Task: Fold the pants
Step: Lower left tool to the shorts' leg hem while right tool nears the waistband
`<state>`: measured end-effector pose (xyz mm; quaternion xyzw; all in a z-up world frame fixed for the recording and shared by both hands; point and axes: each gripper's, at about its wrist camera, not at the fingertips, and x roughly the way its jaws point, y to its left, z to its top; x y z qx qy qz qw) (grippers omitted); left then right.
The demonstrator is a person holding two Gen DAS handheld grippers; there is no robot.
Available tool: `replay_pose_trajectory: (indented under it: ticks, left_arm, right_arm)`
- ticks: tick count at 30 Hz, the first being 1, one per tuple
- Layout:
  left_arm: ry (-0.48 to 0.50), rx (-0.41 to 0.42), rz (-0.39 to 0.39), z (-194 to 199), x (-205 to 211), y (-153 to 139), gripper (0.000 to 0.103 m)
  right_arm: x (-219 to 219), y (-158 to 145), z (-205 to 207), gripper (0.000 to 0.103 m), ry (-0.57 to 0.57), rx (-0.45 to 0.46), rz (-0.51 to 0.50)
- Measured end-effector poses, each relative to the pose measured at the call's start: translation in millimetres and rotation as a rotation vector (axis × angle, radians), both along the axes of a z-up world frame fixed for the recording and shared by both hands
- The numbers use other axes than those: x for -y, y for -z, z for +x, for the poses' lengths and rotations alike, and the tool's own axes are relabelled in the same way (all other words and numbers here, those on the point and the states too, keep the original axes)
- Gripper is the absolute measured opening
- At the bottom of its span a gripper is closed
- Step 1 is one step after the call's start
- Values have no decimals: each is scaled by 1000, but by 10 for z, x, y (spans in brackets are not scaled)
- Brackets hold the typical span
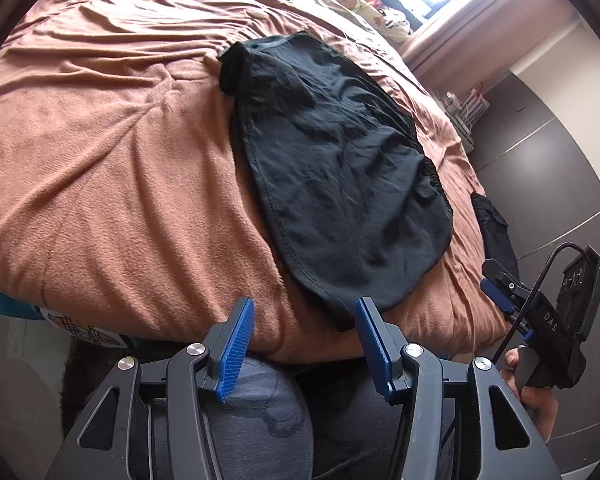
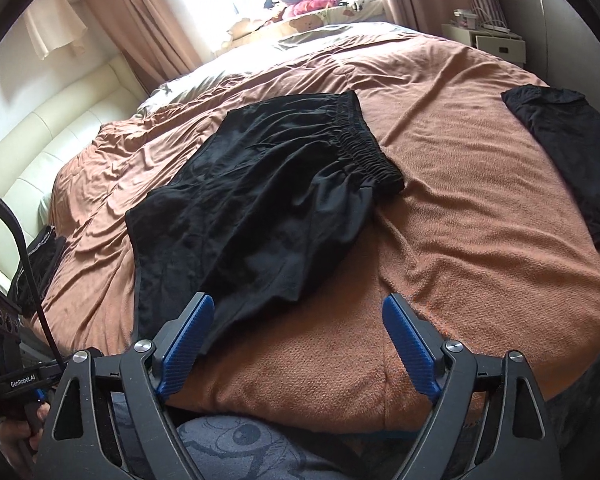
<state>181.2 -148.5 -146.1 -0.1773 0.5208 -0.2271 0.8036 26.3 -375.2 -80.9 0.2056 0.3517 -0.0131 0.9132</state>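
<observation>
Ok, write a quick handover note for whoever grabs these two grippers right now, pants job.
Left hand-held gripper: open, empty, at the near edge of the bed.
Right hand-held gripper: open, empty, also at the near edge.
Black pants: lying on the brown blanket, already doubled over lengthwise by the look of it, elastic waistband at the far end, hem nearest you.
Another black garment lies flat on the right side of the bed, apart from the pants.
Done: apparently the first fold.
Left: probably fold hem toward waistband, then smooth.
</observation>
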Motion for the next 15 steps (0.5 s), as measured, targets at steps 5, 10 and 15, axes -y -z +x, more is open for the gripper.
replay_pose_trajectory:
  ticks: [5, 10, 15]
  left_arm:
    - [39, -36, -25, 5, 168, 109, 55]
    - [73, -60, -55, 64, 291, 211, 55]
    - [71, -57, -73, 161, 340, 276, 55]
  right_arm:
    - [34, 24, -31, 86, -2, -6, 17]
    - [40, 36, -58, 86, 1, -19, 15]
    - [15, 19, -70, 86, 8, -38, 2]
